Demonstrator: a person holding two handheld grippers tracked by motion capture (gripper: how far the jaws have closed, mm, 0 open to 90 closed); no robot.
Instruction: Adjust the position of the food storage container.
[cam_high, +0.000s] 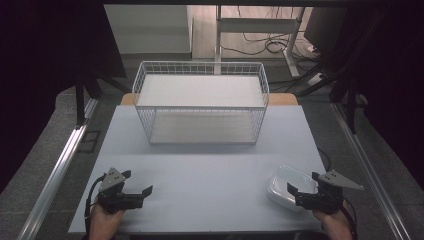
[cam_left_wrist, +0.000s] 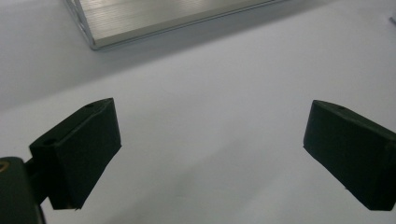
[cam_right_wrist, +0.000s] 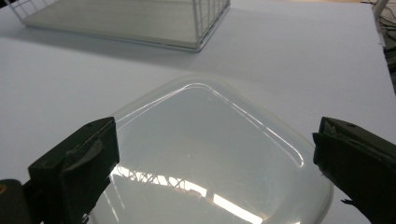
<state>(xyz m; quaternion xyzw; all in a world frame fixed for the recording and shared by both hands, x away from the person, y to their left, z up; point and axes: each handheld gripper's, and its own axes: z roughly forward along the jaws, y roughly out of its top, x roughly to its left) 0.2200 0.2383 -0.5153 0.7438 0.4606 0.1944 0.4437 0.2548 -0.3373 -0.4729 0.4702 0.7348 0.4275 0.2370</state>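
Pale grey table (cam_high: 210, 170) lay under both of your grippers, with dark curtains to either side and cables on the floor beyond. Your right gripper (cam_high: 303, 186) had its jaws spread wide apart, gripping nothing; in the right gripper view they stood to either side of a clear plastic lid (cam_right_wrist: 205, 154), which lay flat on the table just ahead of them. From above, that lid (cam_high: 290, 186) sat near the front right corner of the table, and your right hand (cam_high: 334, 220) came in from the bottom edge behind the gripper. Your left gripper (cam_high: 136, 184) was likewise wide open over bare table near the front left corner, well apart from the lid. Farther back, at the middle of the table, stood a white wire basket (cam_high: 200, 102) with a flat pale floor.
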